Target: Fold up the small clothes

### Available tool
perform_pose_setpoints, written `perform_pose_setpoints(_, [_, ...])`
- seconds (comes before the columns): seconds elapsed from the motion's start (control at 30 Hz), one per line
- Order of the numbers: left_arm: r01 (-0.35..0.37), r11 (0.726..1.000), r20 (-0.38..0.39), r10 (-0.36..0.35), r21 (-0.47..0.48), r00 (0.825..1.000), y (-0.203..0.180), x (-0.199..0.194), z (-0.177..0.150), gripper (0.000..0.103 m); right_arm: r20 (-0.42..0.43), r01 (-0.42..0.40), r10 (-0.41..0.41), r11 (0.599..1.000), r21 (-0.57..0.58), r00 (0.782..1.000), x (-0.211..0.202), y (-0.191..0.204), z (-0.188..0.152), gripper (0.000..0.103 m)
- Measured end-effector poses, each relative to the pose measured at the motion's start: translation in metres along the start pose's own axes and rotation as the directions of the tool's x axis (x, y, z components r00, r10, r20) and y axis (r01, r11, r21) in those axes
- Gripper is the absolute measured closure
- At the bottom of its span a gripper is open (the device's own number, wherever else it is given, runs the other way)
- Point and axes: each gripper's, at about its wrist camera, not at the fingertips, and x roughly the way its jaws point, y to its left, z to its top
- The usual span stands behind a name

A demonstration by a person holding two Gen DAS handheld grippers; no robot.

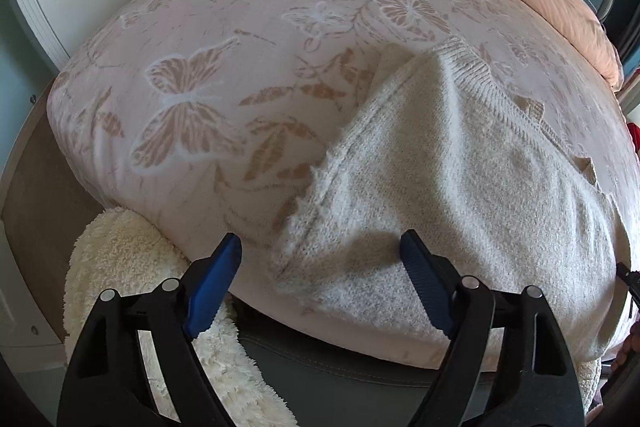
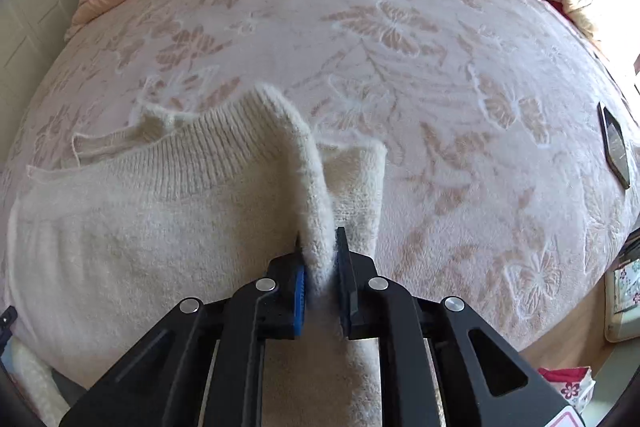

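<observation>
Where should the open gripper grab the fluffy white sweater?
The left gripper hangs open over the sweater. Probably best to pinch the near left corner by the side seam, coming down from above at the bed's near edge. That edge lies flat and free, mirroring where the right gripper already pinches a fold.

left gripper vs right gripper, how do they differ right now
The left gripper stands wide open with nothing between its pads; the right gripper is shut on a raised fold of the cream sweater. Both have blue pads on black frames and point down at the bed.
</observation>
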Motion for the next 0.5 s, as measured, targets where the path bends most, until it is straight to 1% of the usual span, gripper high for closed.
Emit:
perform_pose_setpoints(0.03, [-0.003,1.000,0.003,0.003,0.004,1.000,0.000,-0.001,0.000,0.024,0.048,-0.020,0.018,0.999,0.033,0.999,-0.009,-0.004,0.002,0.096])
perform_pose_setpoints(0.07, [-0.005,1.000,0.005,0.005,0.005,1.000,0.000,-0.002,0.000,0.022,0.072,-0.021,0.017,0.998,0.063,0.997,-0.008,-0.011,0.002,0.095])
perform_pose_setpoints(0.1, [-0.002,1.000,0.003,0.002,-0.001,1.000,0.000,-0.002,-0.001,0.021,0.037,0.011,-0.014,0.997,0.078,0.999,0.005,-0.017,0.001,0.090])
perform_pose_setpoints(0.13, [0.008,1.000,-0.003,-0.008,-0.012,1.000,0.000,-0.001,-0.002,0.021,-0.035,0.035,-0.032,0.997,0.071,0.999,0.023,-0.021,0.000,0.089])
perform_pose_setpoints(0.17, [0.027,0.999,-0.009,-0.027,-0.026,1.000,0.001,0.000,-0.003,0.020,-0.060,0.031,-0.027,0.997,0.068,0.998,0.030,-0.022,-0.002,0.089])
perform_pose_setpoints(0.2, [0.044,0.998,-0.018,-0.045,-0.045,0.999,0.002,0.000,-0.004,0.019,-0.023,0.039,-0.037,0.997,0.073,0.999,0.021,-0.021,-0.002,0.085])
perform_pose_setpoints(0.23, [0.060,0.996,-0.024,-0.062,-0.067,0.998,0.004,0.000,-0.006,0.018,0.011,0.047,-0.048,0.996,0.079,0.999,0.006,-0.018,-0.002,0.078])
perform_pose_setpoints(0.27, [0.083,0.992,-0.024,-0.085,-0.090,0.996,0.008,-0.002,-0.008,0.017,0.060,0.050,-0.055,0.995,0.081,0.997,-0.011,-0.011,-0.003,0.078])
perform_pose_setpoints(0.3, [0.099,0.988,-0.026,-0.103,-0.120,0.994,0.011,-0.001,-0.010,0.016,0.118,0.031,-0.040,0.996,0.078,0.992,-0.031,-0.002,-0.006,0.076])
perform_pose_setpoints(0.33, [0.112,0.982,-0.033,-0.118,-0.154,0.992,0.015,0.000,-0.012,0.014,0.158,-0.011,0.000,0.998,0.065,0.987,-0.048,0.010,-0.011,0.075])
perform_pose_setpoints(0.37, [0.132,0.972,-0.044,-0.143,-0.192,0.989,0.018,0.005,-0.014,0.013,0.169,-0.063,0.055,0.997,0.041,0.984,-0.058,0.024,-0.016,0.075])
perform_pose_setpoints(0.4, [0.148,0.962,-0.062,-0.166,-0.229,0.984,0.020,0.011,-0.015,0.013,0.159,-0.119,0.116,0.993,0.008,0.980,-0.064,0.042,-0.024,0.075])
perform_pose_setpoints(0.43, [0.160,0.951,-0.090,-0.189,-0.266,0.978,0.022,0.019,-0.016,0.013,0.134,-0.176,0.179,0.984,-0.028,0.975,-0.064,0.060,-0.031,0.075])
perform_pose_setpoints(0.47, [0.176,0.936,-0.112,-0.218,-0.305,0.969,0.023,0.027,-0.017,0.013,0.088,-0.231,0.237,0.971,-0.065,0.968,-0.059,0.080,-0.039,0.076])
perform_pose_setpoints(0.5, [0.185,0.921,-0.106,-0.234,-0.341,0.967,0.026,0.030,-0.017,0.013,0.041,-0.263,0.268,0.959,-0.107,0.962,-0.052,0.101,-0.047,0.076])
